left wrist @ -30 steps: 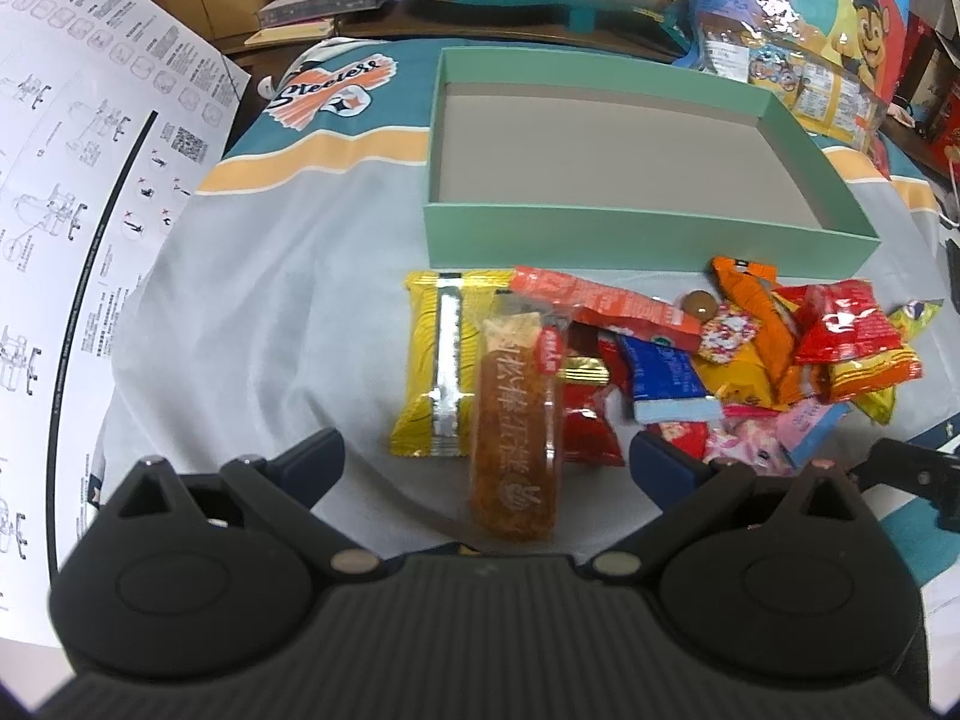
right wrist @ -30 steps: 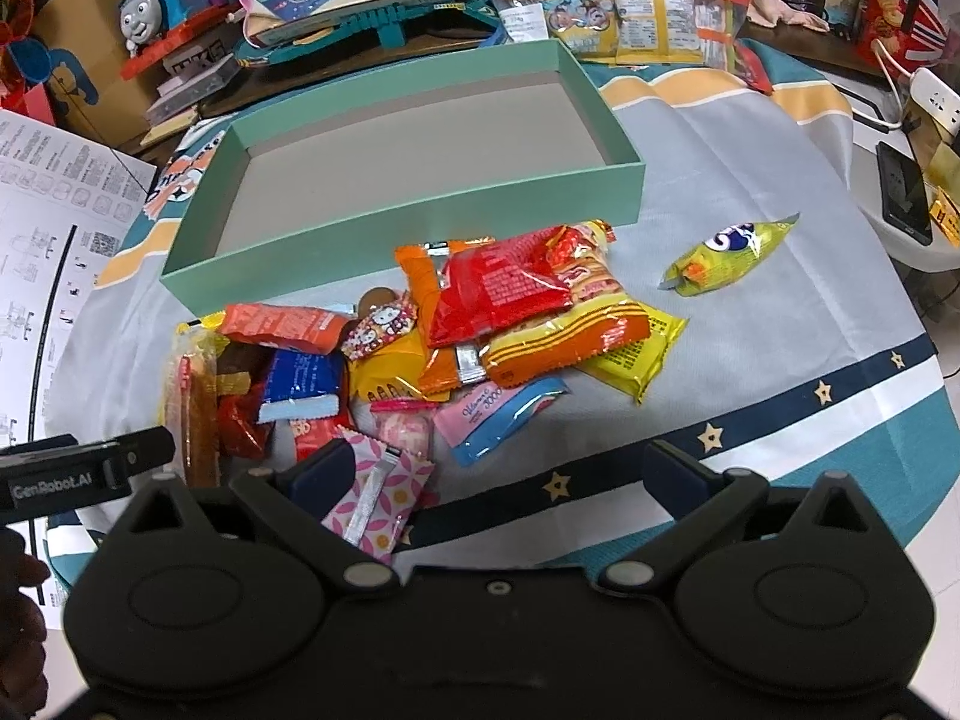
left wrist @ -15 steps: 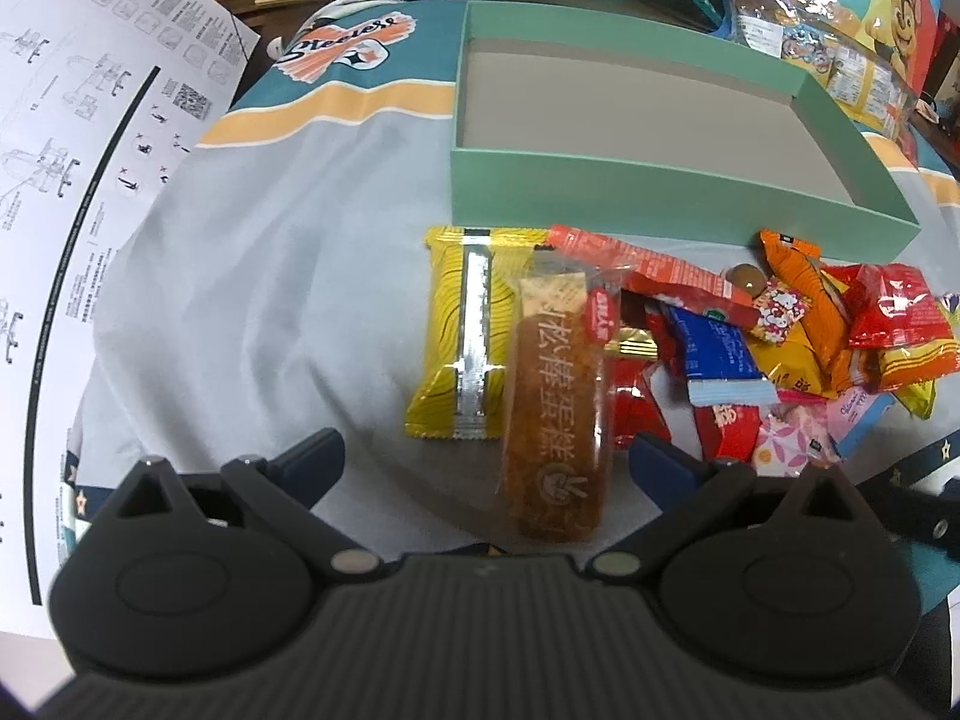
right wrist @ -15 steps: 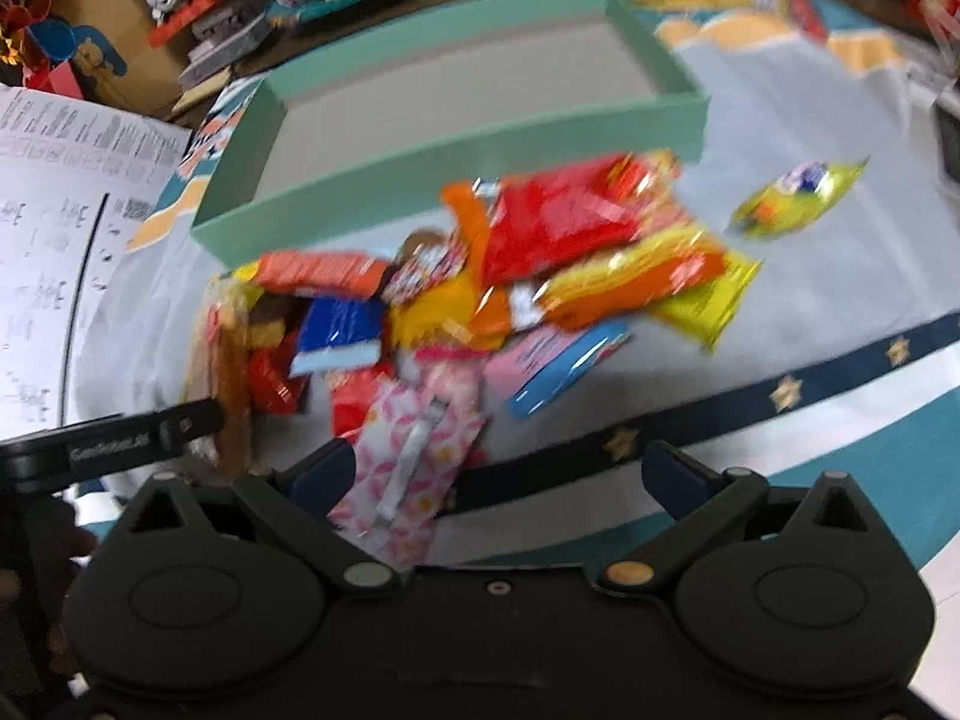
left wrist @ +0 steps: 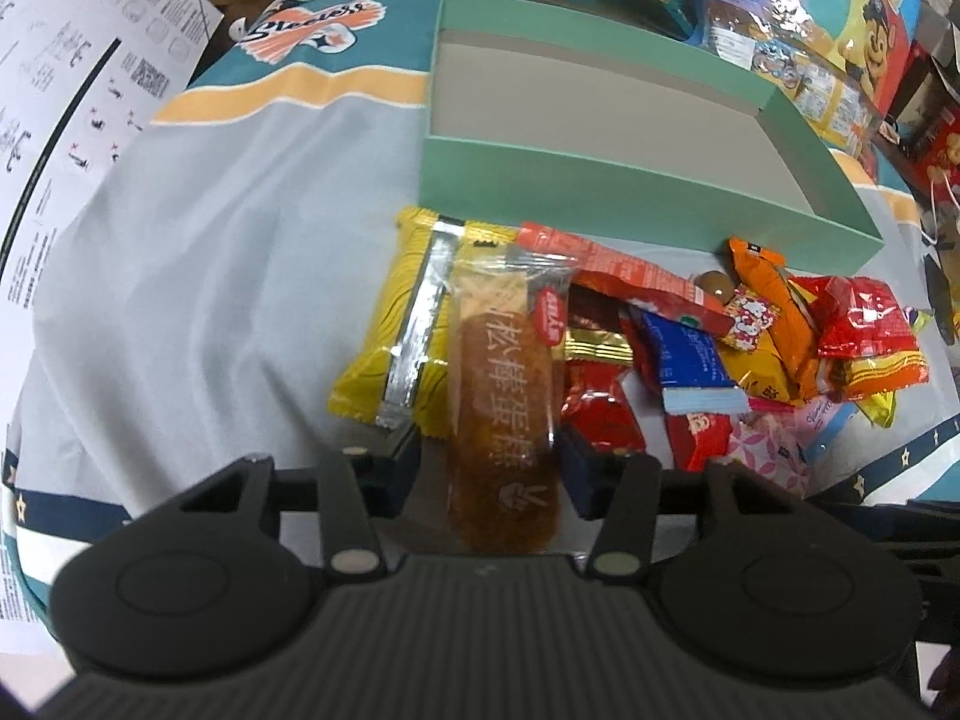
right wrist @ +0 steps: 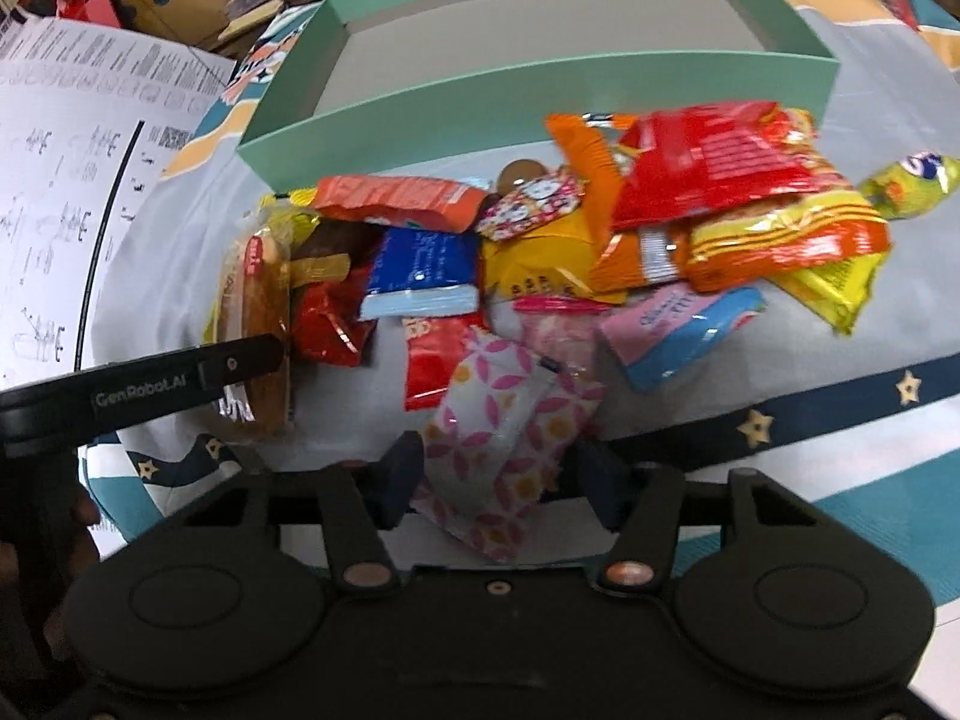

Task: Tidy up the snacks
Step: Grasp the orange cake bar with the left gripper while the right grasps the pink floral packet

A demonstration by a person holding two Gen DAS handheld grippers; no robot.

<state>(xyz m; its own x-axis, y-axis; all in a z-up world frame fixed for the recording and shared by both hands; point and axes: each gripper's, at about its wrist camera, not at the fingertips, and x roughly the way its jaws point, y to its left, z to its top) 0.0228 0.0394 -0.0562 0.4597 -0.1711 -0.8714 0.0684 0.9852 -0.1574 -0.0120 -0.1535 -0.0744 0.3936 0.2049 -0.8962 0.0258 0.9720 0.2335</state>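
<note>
A pile of snack packets (left wrist: 690, 336) lies on the cloth in front of an empty green box (left wrist: 600, 120). My left gripper (left wrist: 489, 459) is shut on a long clear-wrapped brown cake bar (left wrist: 504, 396) at the pile's left side, beside a yellow packet (left wrist: 396, 312). My right gripper (right wrist: 498, 480) is shut on a white packet with pink flowers (right wrist: 504, 438) at the pile's near edge. The green box (right wrist: 540, 84) and the pile (right wrist: 660, 210) also show in the right wrist view, with the left gripper's finger (right wrist: 180, 381) at the left.
A printed instruction sheet (left wrist: 60, 120) lies at the left. A lone yellow-green packet (right wrist: 906, 180) sits at the right of the pile. Toys, books and packaging (left wrist: 810, 30) crowd the area behind the box.
Both grippers moved forward into the pile and closed: the left one on the brown cake bar, the right one on the pink-flowered packet.
</note>
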